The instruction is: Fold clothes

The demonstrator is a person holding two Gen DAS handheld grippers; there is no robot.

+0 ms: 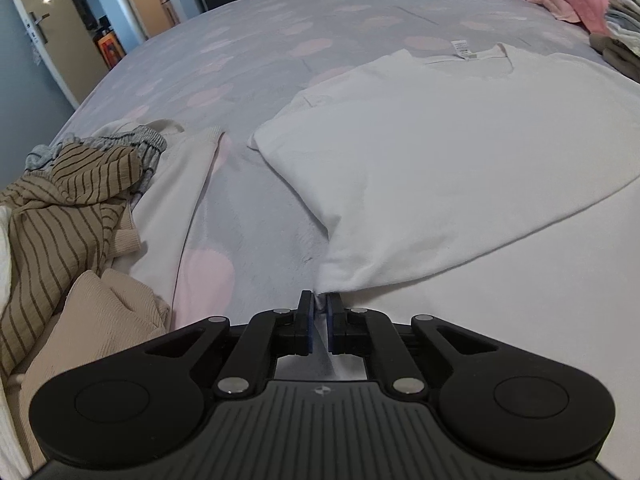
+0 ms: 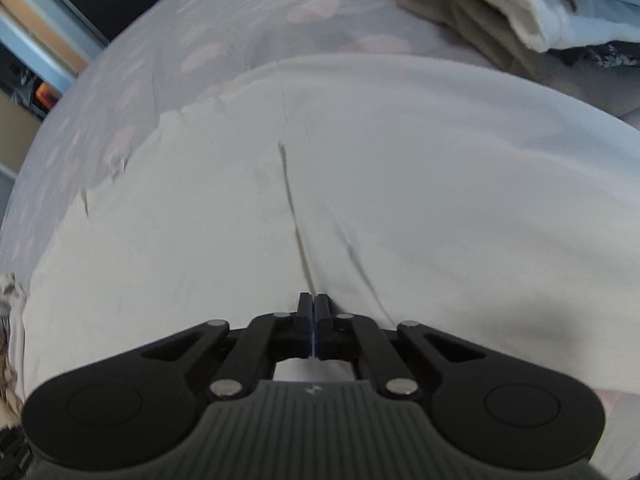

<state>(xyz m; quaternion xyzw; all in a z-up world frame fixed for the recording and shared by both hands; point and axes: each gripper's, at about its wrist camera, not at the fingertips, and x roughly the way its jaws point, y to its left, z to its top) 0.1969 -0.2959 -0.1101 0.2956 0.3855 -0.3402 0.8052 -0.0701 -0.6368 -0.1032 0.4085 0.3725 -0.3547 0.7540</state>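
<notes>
Pinching white T-shirt [image 1: 440, 152] hem; both grippers clamped.

soft matt white cotton-like t-shirt [image 1: 460, 152]; smooth grey bedsheet [image 1: 280, 60] cloth; matt black plastic left gripper [image 1: 319, 300], shiny metal pins.

A bed [image 1: 280, 52] in grey, pink-spotted sheet carries a spread white T-shirt [image 1: 460, 160], 1 unfolded clothes heap [image 1: 80, 208] and folded stacks [image 2: 520, 20].
</notes>
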